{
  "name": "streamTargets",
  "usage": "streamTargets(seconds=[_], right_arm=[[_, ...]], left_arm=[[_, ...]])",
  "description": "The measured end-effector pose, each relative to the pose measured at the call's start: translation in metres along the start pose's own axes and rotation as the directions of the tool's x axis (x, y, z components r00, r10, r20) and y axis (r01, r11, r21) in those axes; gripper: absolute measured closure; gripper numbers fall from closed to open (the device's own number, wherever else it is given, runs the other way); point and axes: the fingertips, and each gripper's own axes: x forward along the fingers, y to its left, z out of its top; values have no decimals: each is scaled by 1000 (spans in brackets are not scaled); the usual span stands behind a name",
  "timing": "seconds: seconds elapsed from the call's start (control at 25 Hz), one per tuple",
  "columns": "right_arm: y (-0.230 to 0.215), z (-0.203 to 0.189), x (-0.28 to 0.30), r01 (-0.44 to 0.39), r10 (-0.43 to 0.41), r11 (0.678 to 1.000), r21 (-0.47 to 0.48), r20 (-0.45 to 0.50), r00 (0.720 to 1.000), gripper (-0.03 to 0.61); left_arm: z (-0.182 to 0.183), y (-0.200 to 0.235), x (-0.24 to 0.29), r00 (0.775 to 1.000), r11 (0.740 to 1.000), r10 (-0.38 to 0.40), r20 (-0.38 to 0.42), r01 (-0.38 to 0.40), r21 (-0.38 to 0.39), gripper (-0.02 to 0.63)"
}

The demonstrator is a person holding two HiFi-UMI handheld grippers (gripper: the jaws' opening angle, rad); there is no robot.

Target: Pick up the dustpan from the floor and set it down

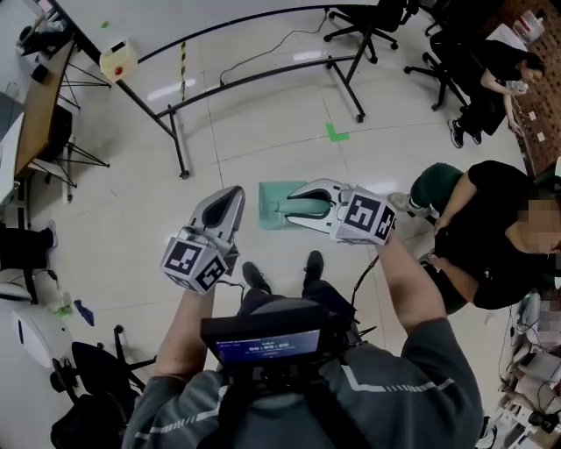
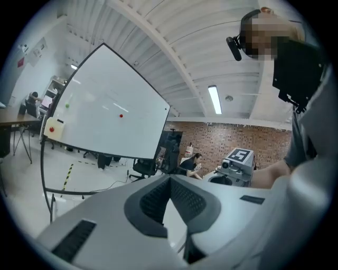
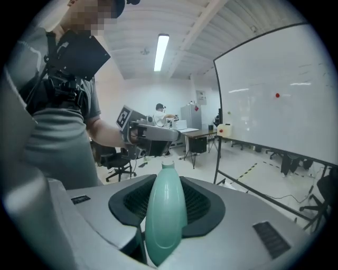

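The teal dustpan [image 1: 272, 206] hangs off the floor in the head view, its pan toward the left. Its rounded teal handle [image 3: 166, 216] sticks up between the dark pads of my right gripper [image 1: 294, 207], which is shut on it. My left gripper [image 1: 231, 200] is held up beside it on the left, apart from the dustpan. In the left gripper view its pads meet at the tip [image 2: 170, 182] with nothing between them. Each gripper shows in the other's view: the left gripper [image 3: 153, 134] and the right gripper [image 2: 237, 164].
A whiteboard stand's black base tubes [image 1: 263, 74] cross the tiled floor ahead. A green tape mark [image 1: 337, 132] lies beyond the dustpan. A person in black [image 1: 491, 232] crouches close on the right. Office chairs [image 1: 368, 22] stand at the back, a desk [image 1: 39, 96] at the left.
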Motion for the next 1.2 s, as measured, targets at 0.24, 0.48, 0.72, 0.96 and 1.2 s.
streamTargets(seconds=[0.24,0.48,0.72,0.96,1.2], right_arm=[[20,51,-22,25,-23,998,-54,32,999,422],[29,66,-28,37,-34,996,-75,31,999,422],[37,75,-30,30,-27,997,-69,50,998,422],[41,86,-31,29,-24,997,-76,62,998,422],[43,97,-36,37,-32,997,-74,80,996,422]], left_arm=[[43,-25,-15,999,999,-22,43,20,41,581],[65,-32,-18,998,997,-23,50,19,76,581],[69,-33,-26,998,997,-24,51,20,79,581],[77,-35,-28,998,996,-38,58,33,87,581],[85,-34,-32,997,996,-47,69,41,85,581]])
